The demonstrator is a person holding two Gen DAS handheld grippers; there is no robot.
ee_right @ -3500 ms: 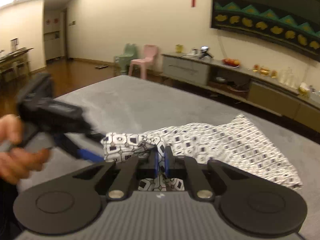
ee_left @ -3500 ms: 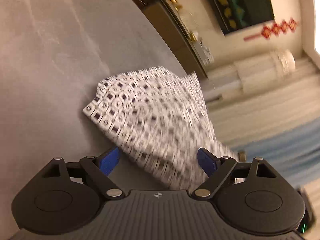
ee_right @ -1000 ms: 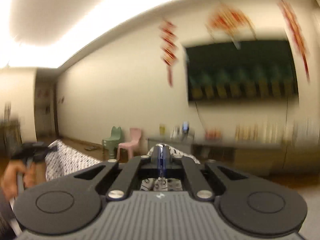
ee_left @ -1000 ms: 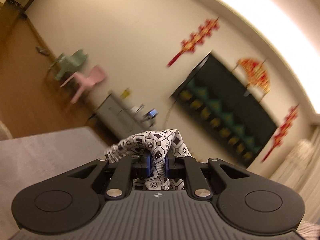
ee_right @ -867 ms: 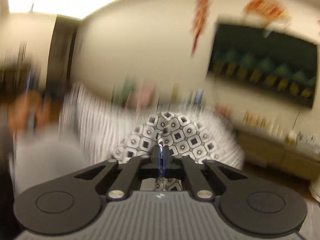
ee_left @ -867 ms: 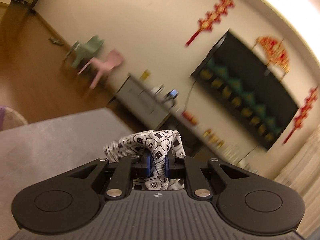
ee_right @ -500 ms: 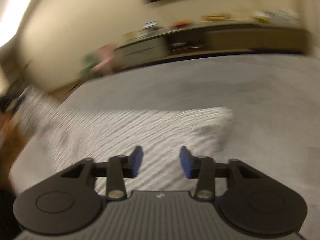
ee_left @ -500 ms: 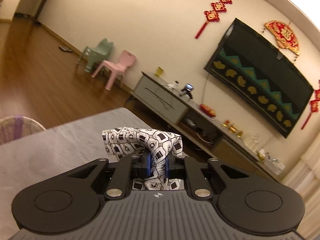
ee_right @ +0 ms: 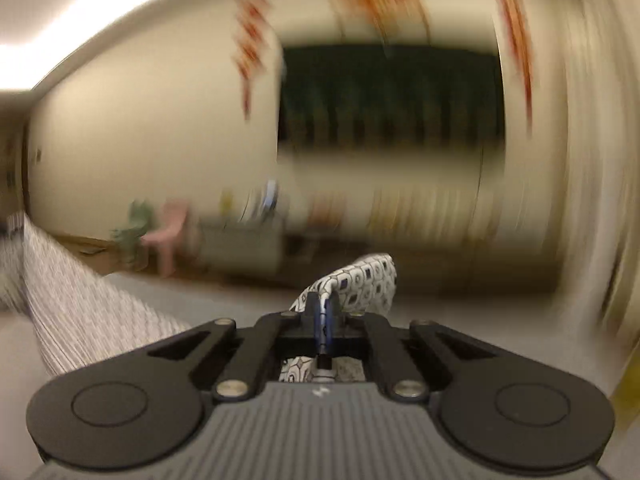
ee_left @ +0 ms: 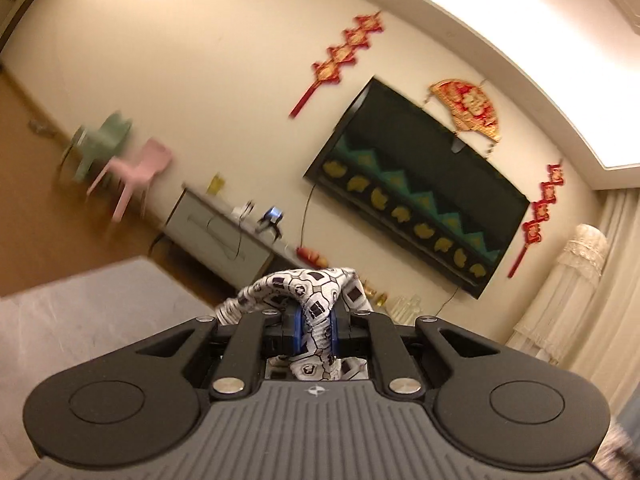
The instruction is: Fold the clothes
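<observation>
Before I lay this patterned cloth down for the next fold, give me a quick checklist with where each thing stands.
1. Left gripper clamped on the patterned cloth: ok, a thick bunch sits between the blue pads.
2. Right gripper clamped on the cloth: ok, jaws shut with a corner poking out past the tips.
3. Cloth spread between the two grippers: ok, in the right wrist view it runs away to the left as one sheet.
4. Cloth free of twists: cannot tell, that view is badly blurred.
5. Grey surface ready below: ok in the part that shows, no other object on it.
6. Lower edge of the cloth hanging straight: cannot tell, it is out of view.
</observation>
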